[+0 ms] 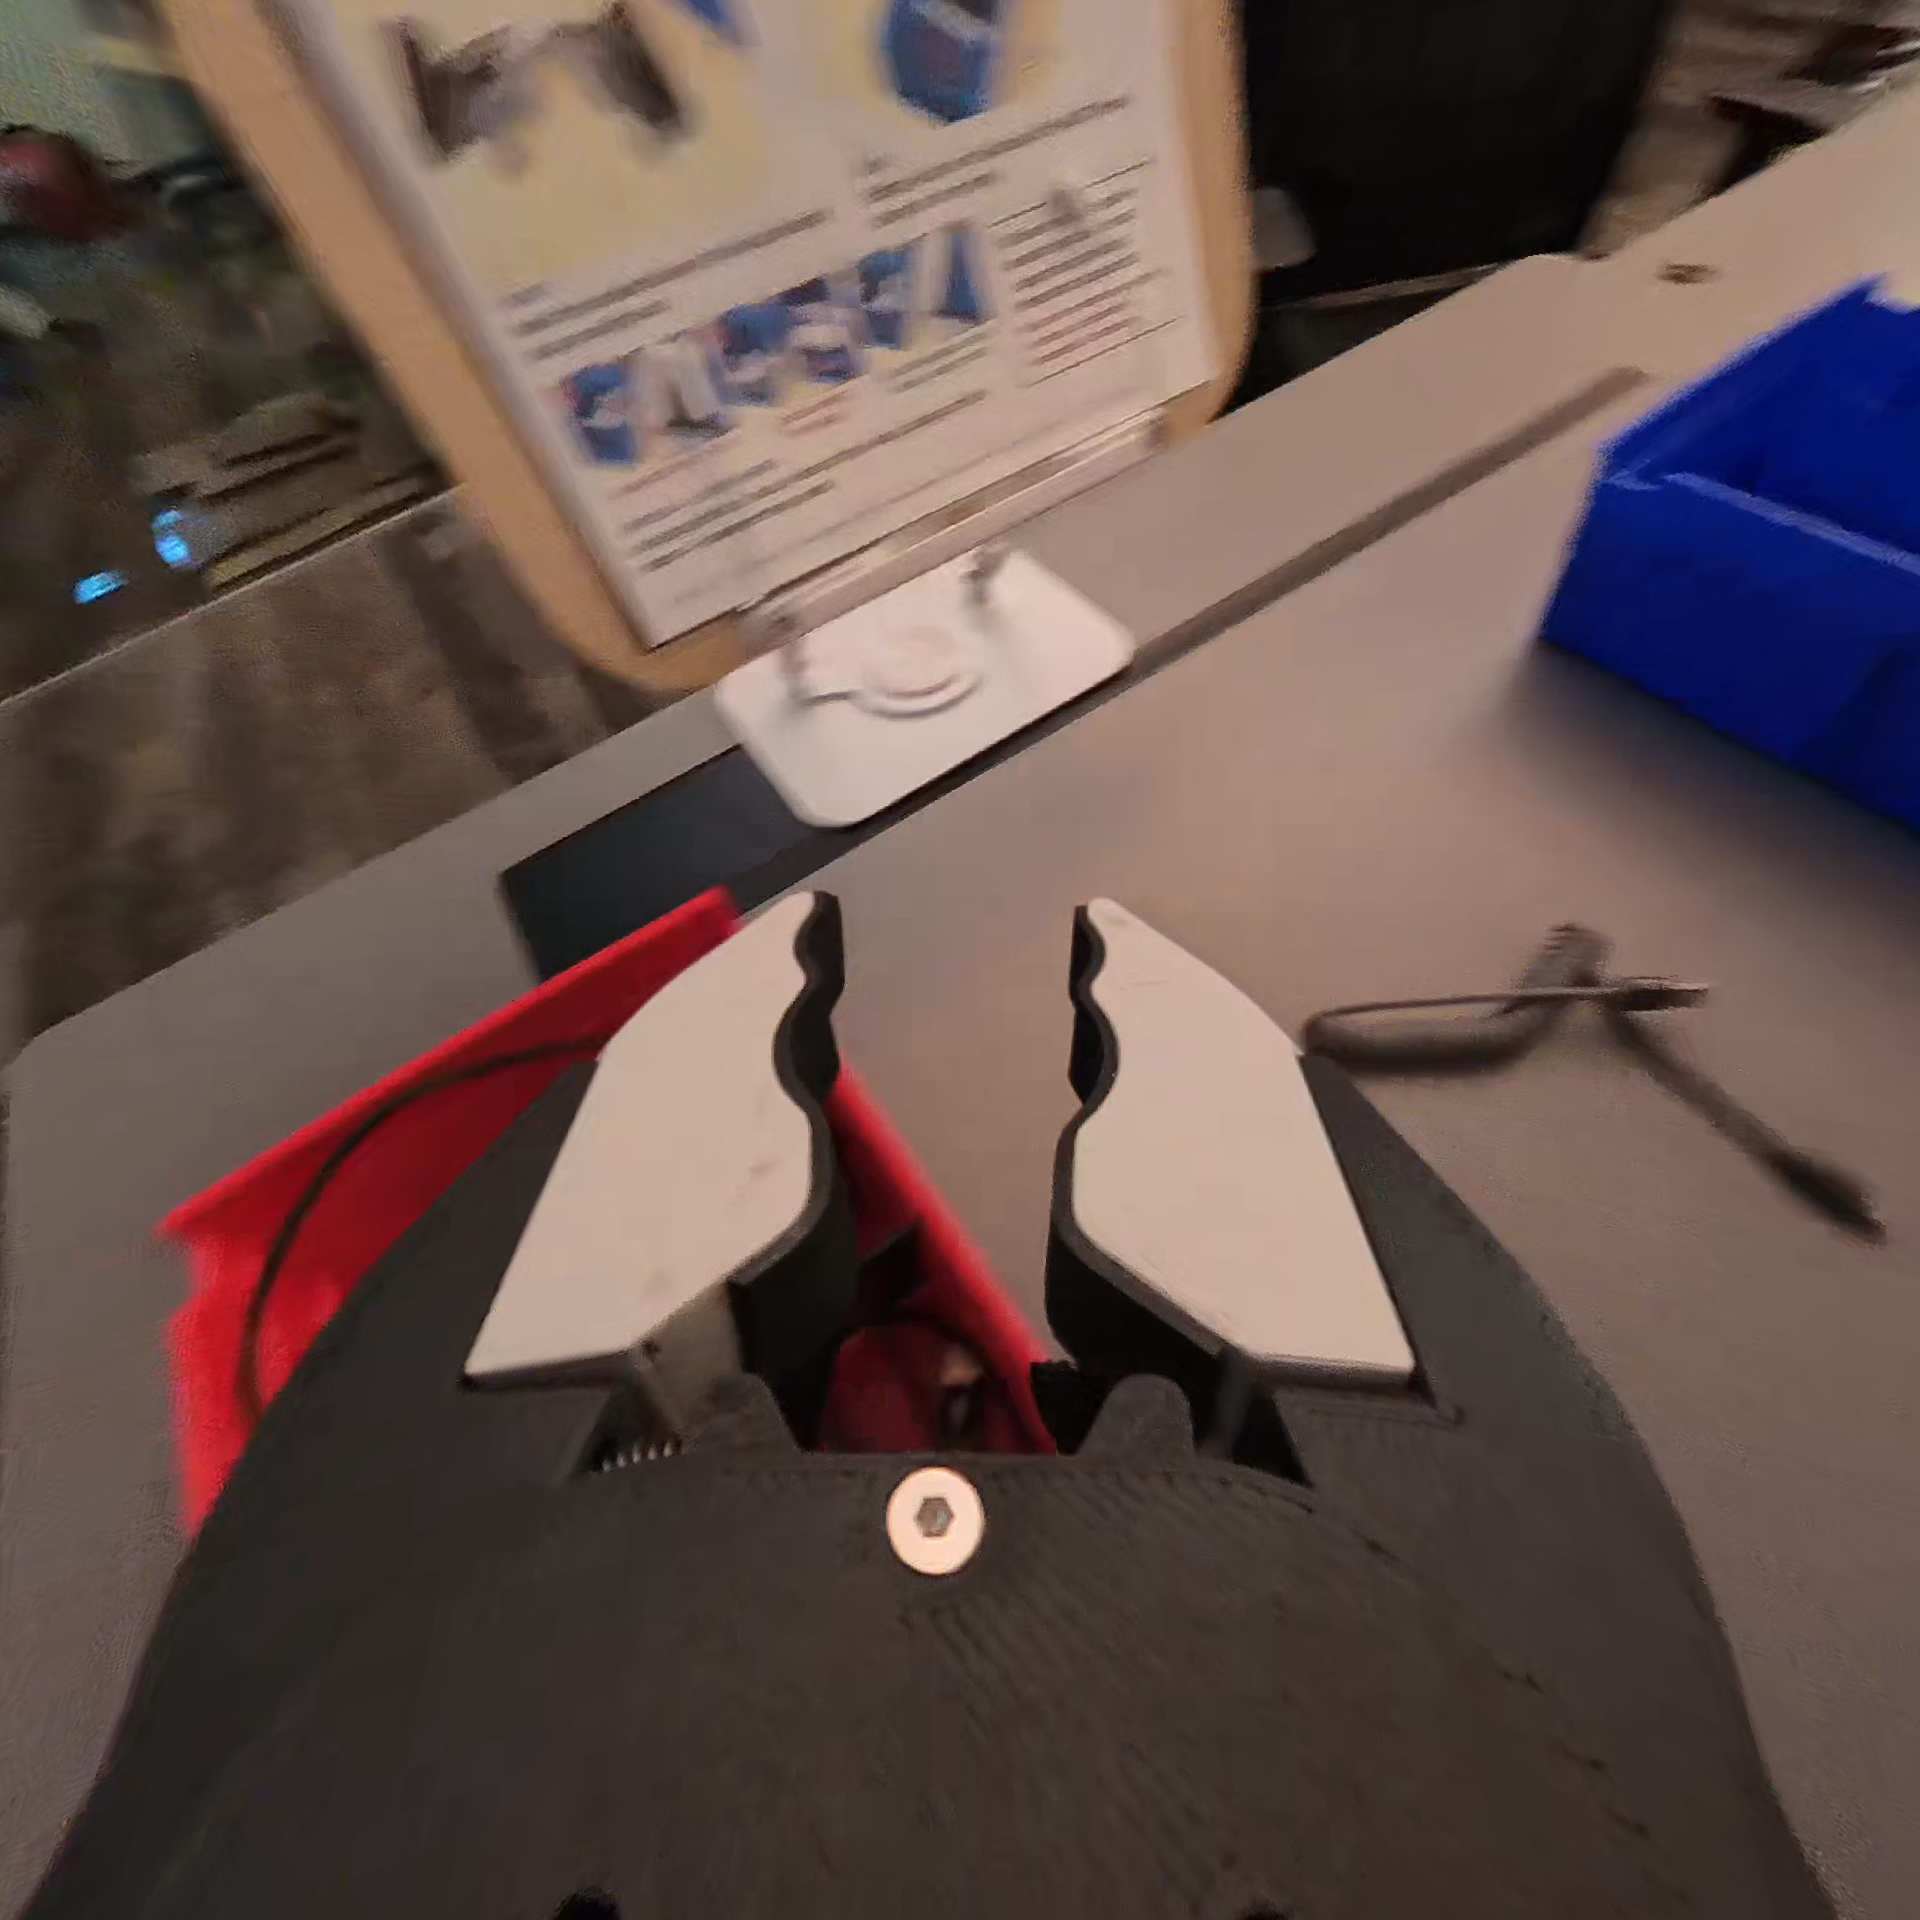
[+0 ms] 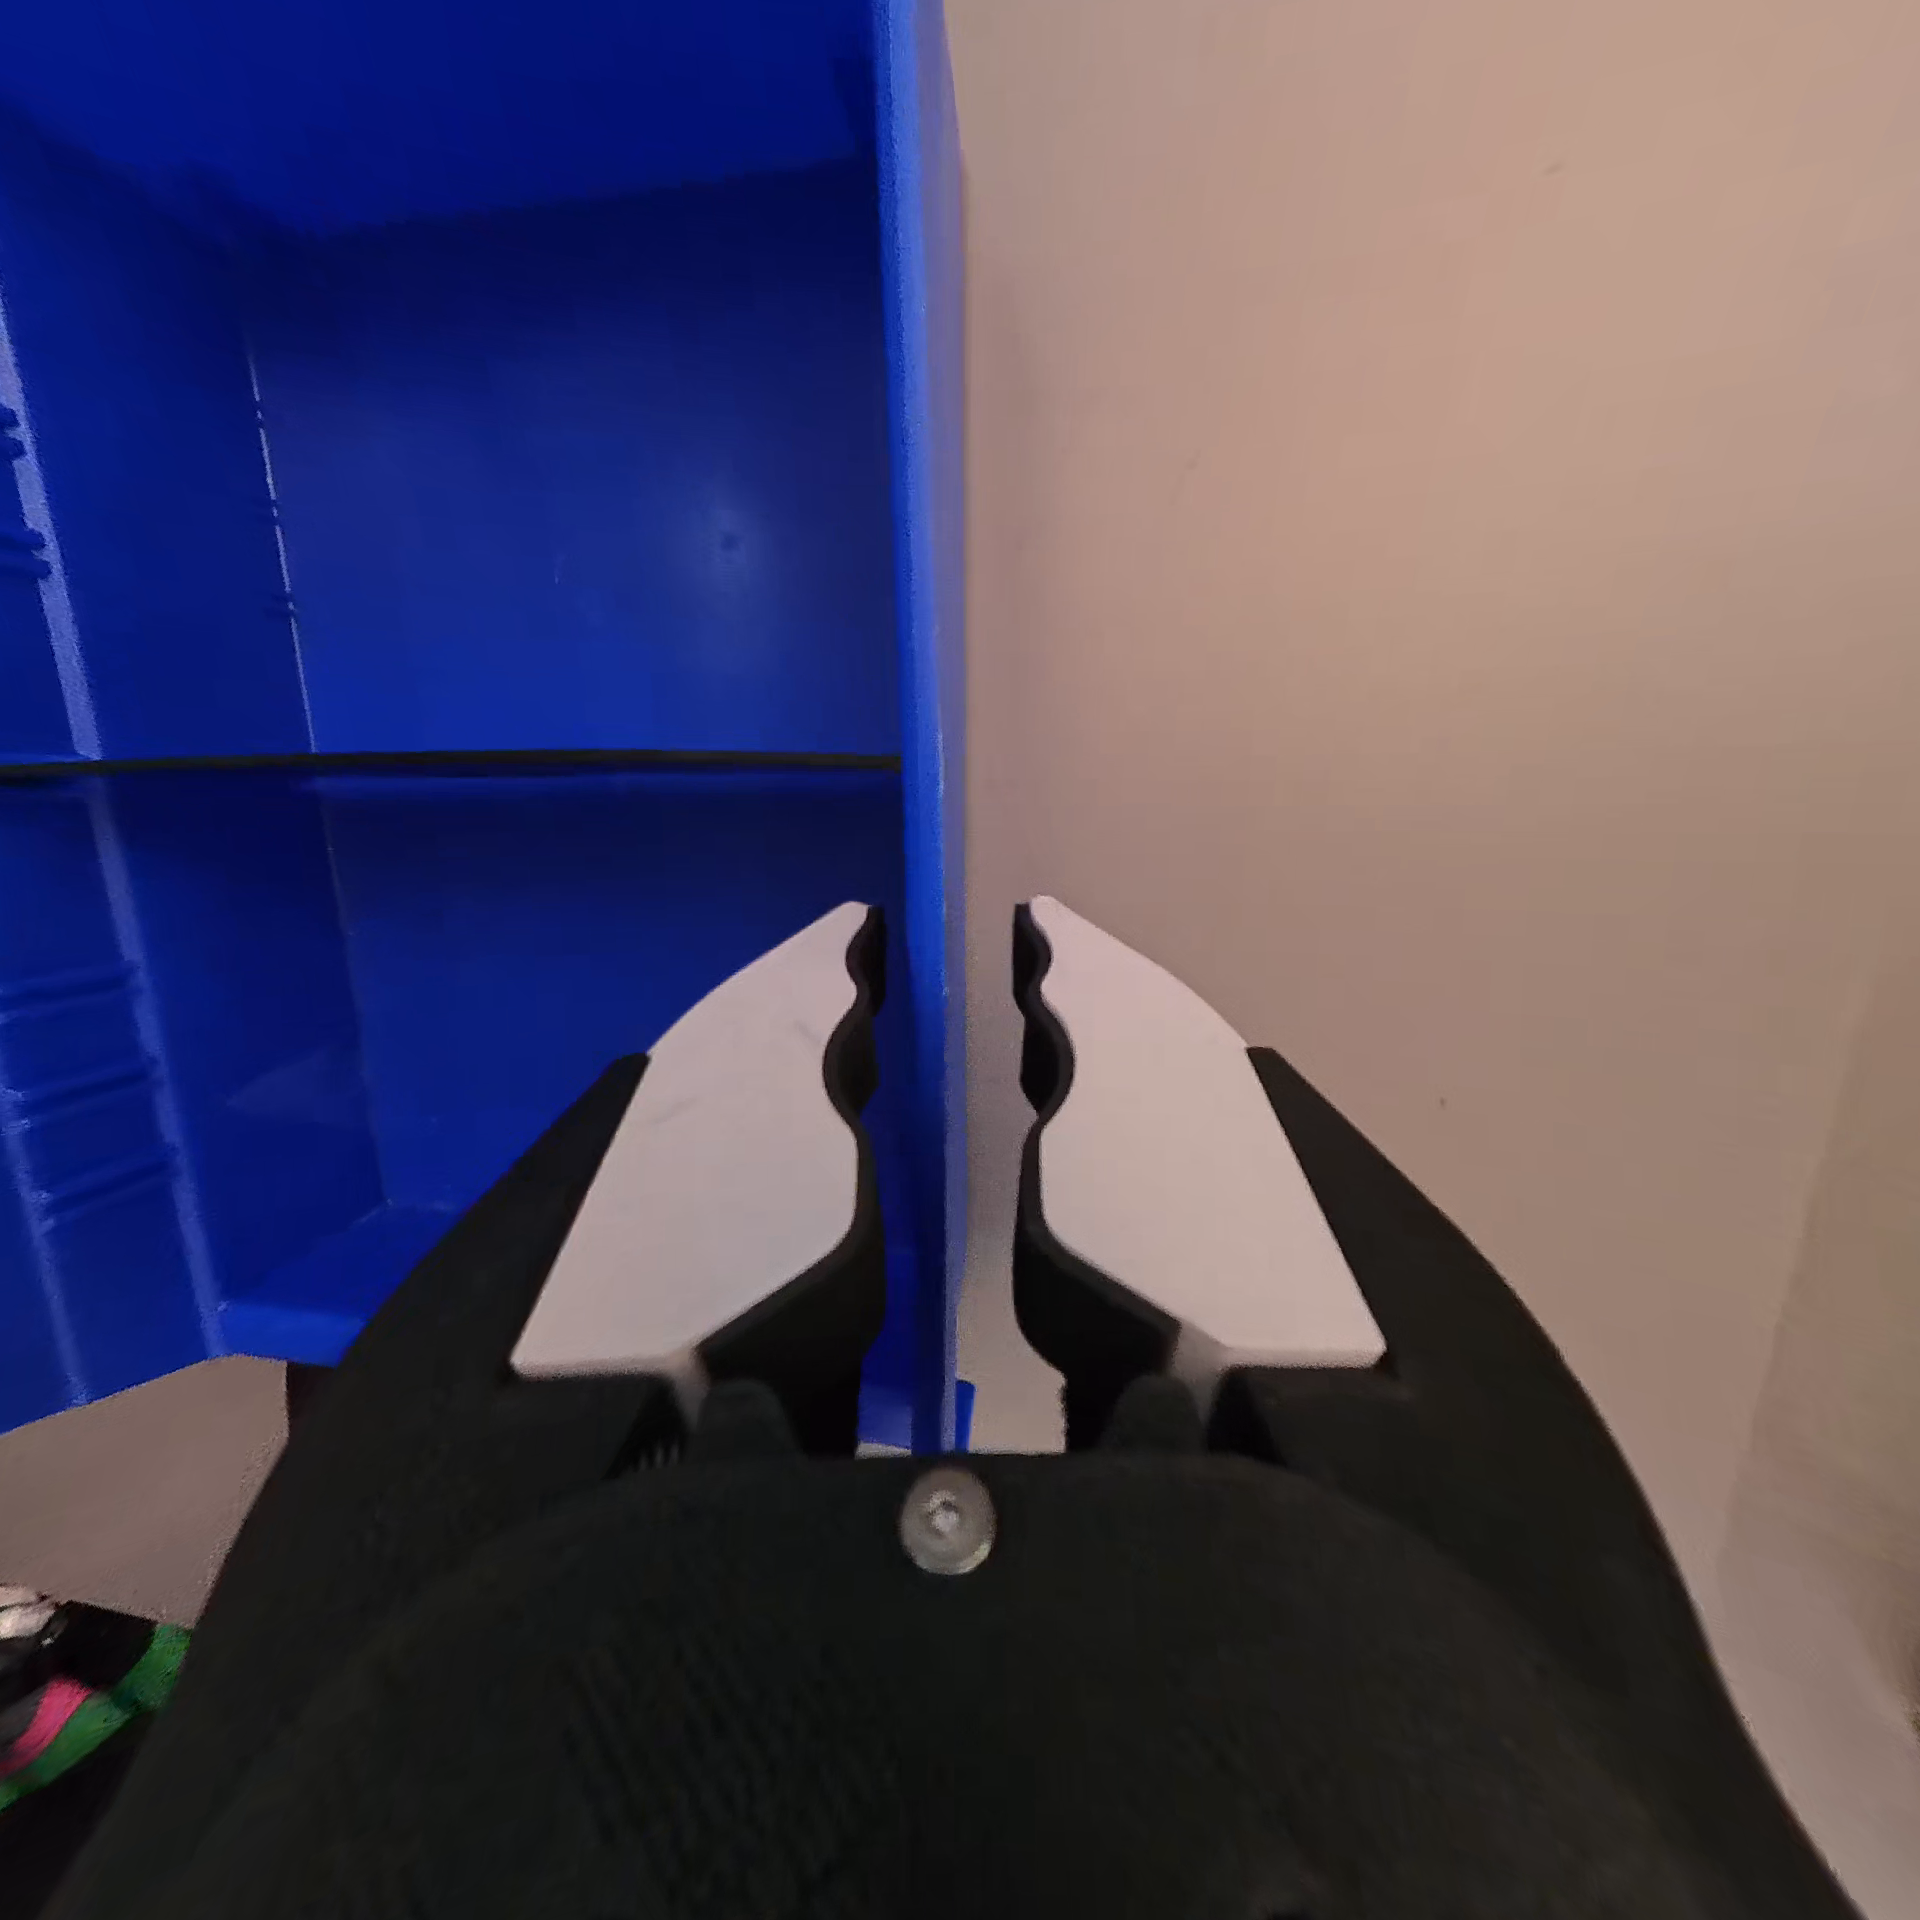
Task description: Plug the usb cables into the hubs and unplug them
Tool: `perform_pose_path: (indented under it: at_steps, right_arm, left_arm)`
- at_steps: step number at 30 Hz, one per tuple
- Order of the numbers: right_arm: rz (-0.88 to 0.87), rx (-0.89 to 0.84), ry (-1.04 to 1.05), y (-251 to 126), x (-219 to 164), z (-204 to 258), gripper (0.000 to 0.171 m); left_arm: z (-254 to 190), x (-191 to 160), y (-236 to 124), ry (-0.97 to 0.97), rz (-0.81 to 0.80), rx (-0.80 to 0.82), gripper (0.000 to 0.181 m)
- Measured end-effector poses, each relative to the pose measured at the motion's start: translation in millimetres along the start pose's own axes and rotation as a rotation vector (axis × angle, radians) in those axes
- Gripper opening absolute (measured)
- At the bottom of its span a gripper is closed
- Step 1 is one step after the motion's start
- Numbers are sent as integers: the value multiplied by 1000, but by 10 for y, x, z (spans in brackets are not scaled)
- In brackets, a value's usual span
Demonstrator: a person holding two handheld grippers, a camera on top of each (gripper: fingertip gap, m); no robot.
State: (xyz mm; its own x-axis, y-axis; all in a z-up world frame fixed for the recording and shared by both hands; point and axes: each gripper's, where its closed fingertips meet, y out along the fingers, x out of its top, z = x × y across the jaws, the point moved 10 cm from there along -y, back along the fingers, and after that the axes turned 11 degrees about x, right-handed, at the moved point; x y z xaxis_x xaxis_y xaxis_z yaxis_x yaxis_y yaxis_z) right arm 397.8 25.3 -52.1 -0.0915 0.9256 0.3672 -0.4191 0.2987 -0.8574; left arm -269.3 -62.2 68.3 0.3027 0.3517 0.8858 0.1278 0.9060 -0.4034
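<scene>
In the left wrist view my left gripper (image 1: 954, 912) is open and empty. It hovers over a red bin (image 1: 416, 1143) with a thin black cable (image 1: 312, 1174) in it. A black USB cable (image 1: 1455, 1023) lies looped on the grey table (image 1: 1247, 810) to the gripper's right. No hub shows clearly. In the right wrist view my right gripper (image 2: 948, 912) is open and straddles the right wall (image 2: 925, 520) of a blue bin. The left finger is inside against the wall and the right finger is outside, a little apart. The compartments I can see hold nothing.
The blue bin (image 1: 1766, 582) stands at the table's right. A printed sheet on a board (image 1: 810, 312) stands on a white base (image 1: 935, 696) at the far edge. A green and pink object (image 2: 73, 1714) sits at the lower left of the right wrist view. Left tips to right tips: about 65 cm.
</scene>
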Motion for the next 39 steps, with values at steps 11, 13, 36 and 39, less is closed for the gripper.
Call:
perform_pose_path:
  at_steps: [11,13,36,39]
  right_arm:
    - [96,77,221,121,-89,-89,9]
    - [90,67,262,109,-99,-106,9]
    - [38,200,246,48,-136,-192,19]
    - [-18,219,269,-37,-124,-192,26]
  left_arm:
    - [598,-570,856,323,555,-161,43]
    - [538,-665,986,392,626,-166,41]
    - [781,52,614,288,473,-99,11]
    - [805,547,190,221,282,-101,10]
